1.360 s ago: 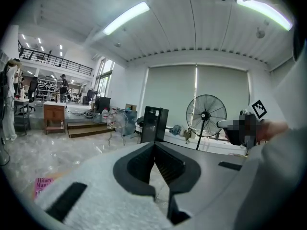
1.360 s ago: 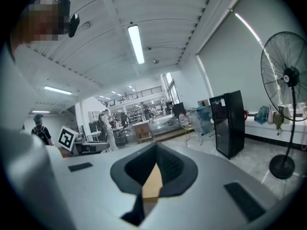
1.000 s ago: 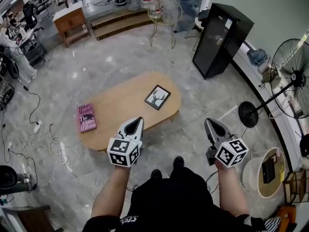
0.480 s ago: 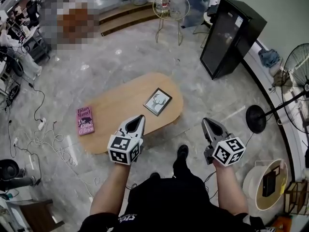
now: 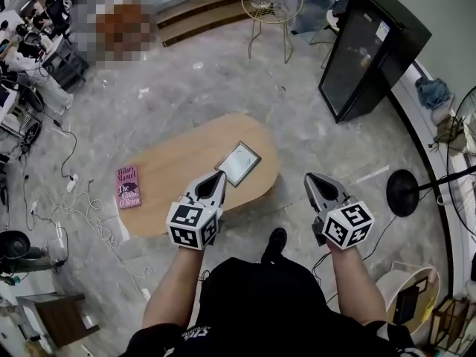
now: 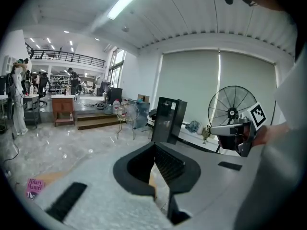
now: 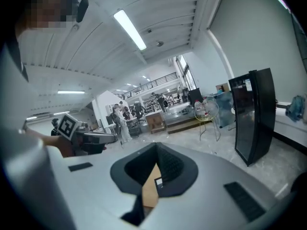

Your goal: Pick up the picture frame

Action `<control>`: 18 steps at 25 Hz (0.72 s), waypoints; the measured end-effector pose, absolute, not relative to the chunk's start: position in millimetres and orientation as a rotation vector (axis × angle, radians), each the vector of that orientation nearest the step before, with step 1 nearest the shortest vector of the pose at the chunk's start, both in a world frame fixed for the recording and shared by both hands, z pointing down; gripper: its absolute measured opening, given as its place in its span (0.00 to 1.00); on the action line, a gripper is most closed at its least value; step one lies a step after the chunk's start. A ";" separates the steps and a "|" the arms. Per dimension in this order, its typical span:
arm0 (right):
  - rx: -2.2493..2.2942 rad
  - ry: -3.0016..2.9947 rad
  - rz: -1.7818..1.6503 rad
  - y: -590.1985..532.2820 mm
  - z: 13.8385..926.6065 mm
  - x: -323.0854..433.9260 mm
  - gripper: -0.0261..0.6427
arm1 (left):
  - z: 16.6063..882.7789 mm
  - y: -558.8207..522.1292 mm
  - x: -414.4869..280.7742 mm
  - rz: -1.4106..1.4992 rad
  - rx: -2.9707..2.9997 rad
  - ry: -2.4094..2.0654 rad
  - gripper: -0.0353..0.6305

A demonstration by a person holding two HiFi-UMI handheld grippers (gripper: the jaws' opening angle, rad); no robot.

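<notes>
The picture frame (image 5: 238, 163) lies flat on the oval wooden table (image 5: 178, 162), toward its right end, its glass catching glare. My left gripper (image 5: 219, 175) is shut and empty; its tip hangs over the table's near edge, just short of the frame's near-left corner. My right gripper (image 5: 309, 178) is also shut and empty, off the table's right end above the floor. In the left gripper view the left gripper (image 6: 154, 145) points across the room. Below the right gripper (image 7: 156, 146) in its own view, a corner of the frame (image 7: 157, 182) shows on the wood.
A pink book (image 5: 128, 185) lies on the table's left end. A black cabinet (image 5: 372, 50) and a wire chair (image 5: 271, 2) stand beyond the table, a fan base (image 5: 405, 192) at right. Cables (image 5: 67, 214) trail over the floor at left.
Both grippers have moved forward toward the table with the person; the left tip now reaches the table's near edge beside the frame. Both stay shut. Frame and book have not moved.
</notes>
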State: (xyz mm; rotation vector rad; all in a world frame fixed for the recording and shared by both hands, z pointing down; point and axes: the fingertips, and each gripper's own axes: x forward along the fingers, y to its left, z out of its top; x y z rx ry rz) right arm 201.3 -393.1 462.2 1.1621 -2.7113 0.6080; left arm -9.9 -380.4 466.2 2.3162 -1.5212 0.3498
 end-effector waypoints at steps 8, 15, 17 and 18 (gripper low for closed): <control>1.067 -2.694 0.637 -427.1 483.9 195.4 0.05 | 483.9 -404.2 -10.6 0.372 2.275 -1.565 0.07; 1.003 -2.653 0.612 -461.8 489.8 150.7 0.05 | 506.4 -437.1 -54.4 0.274 2.189 -1.579 0.07; 0.985 -2.637 0.595 -471.2 486.6 134.0 0.05 | 509.3 -449.3 -68.8 0.229 2.177 -1.567 0.07; 0.977 -2.628 0.594 -474.5 487.4 127.3 0.05 | 511.2 -454.3 -73.0 0.212 2.184 -1.555 0.07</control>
